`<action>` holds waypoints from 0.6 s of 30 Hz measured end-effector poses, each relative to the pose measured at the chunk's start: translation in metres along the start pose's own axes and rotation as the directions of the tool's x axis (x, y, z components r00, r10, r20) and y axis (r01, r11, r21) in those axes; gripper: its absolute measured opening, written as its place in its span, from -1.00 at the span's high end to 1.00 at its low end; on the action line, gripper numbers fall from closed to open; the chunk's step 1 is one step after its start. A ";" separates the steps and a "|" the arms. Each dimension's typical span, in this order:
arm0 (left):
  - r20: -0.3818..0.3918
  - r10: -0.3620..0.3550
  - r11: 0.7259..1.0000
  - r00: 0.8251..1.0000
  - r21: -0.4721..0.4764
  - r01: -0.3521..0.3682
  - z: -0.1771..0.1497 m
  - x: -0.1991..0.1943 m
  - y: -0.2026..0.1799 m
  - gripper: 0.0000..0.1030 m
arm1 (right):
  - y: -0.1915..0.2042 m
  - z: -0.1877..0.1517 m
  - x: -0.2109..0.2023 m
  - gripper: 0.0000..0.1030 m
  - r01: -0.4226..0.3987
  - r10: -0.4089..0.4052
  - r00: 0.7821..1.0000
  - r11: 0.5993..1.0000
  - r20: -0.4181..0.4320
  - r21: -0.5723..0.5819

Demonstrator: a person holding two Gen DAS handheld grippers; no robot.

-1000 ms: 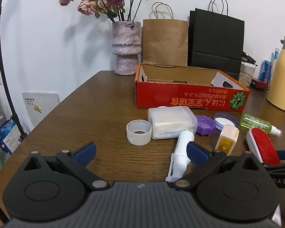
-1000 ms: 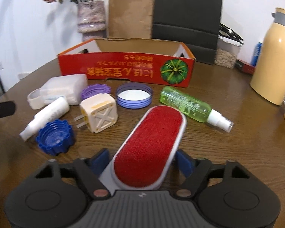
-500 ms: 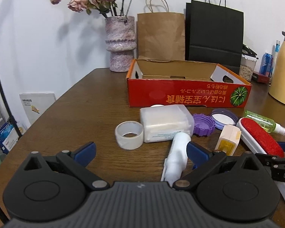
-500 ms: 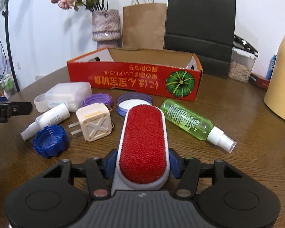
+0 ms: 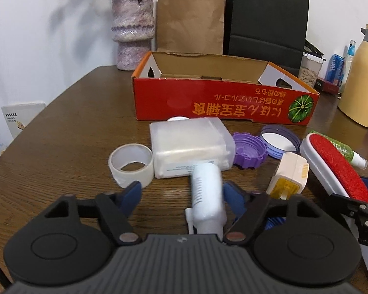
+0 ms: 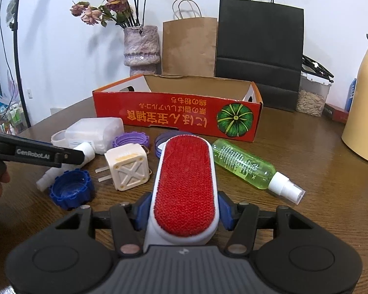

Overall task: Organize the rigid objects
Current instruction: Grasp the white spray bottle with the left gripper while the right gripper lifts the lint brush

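Both grippers down at the clutter in front of the red box point(image 5: 223, 103).

The right gripper point(image 6: 184, 210) has its pads pressed on the red lint brush point(image 6: 185, 183). The left gripper point(image 5: 181, 193), jaws just closing and half open, straddles the white bottle point(image 5: 206, 196), which lies against the right finger; the left finger stands clear, by the tape roll point(image 5: 131, 164).

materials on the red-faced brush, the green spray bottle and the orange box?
Brush: glossy white body, likely hard plastic; red face is fuzzy, matte pile, probably velvet-type fabric.
Spray bottle: translucent green, shiny, looks like thin plastic; opaque white nozzle.
Box: cardboard; raw brown inside, printed orange-red outside with a slight sheen.
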State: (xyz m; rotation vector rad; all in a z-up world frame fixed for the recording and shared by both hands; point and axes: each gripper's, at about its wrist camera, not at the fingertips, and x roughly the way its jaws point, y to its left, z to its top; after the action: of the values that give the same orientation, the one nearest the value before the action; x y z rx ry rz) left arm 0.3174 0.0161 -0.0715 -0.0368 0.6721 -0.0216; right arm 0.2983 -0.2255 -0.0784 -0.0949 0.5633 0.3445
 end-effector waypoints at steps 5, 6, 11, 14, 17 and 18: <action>-0.021 -0.028 1.000 0.999 -0.003 0.028 -0.002 0.003 0.001 0.15 | 0.002 -0.001 -0.002 -0.07 0.003 -0.003 1.000 1.000 0.010 -0.011; -0.020 -0.040 0.999 0.999 -0.001 0.040 -0.003 0.002 0.001 0.45 | 0.002 -0.001 -0.002 -0.07 0.005 -0.005 1.000 1.000 0.011 -0.011; -0.010 -0.029 1.000 1.000 0.009 0.029 -0.004 -0.001 -0.002 0.46 | 0.003 0.000 -0.004 -0.07 0.021 -0.021 0.999 1.000 0.024 -0.012; 0.011 -0.018 1.000 1.000 0.017 0.018 -0.003 -0.006 -0.003 0.46 | 0.003 0.000 -0.006 -0.07 0.031 -0.031 0.999 0.999 0.038 -0.016; 0.026 -0.014 1.000 1.000 0.021 0.014 -0.002 -0.010 -0.004 0.46 | 0.002 0.002 -0.009 -0.07 0.035 -0.034 0.998 0.999 0.053 -0.006; 0.029 -0.016 1.000 0.999 0.021 0.015 -0.001 -0.012 -0.004 0.46 | 0.002 0.002 -0.010 -0.07 0.036 -0.036 0.998 0.999 0.058 -0.002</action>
State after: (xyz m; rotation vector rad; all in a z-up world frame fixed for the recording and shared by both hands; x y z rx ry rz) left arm 0.3076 0.0122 -0.0650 -0.0222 0.6427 -0.0430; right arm 0.2909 -0.2260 -0.0713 -0.0976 0.5034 0.3124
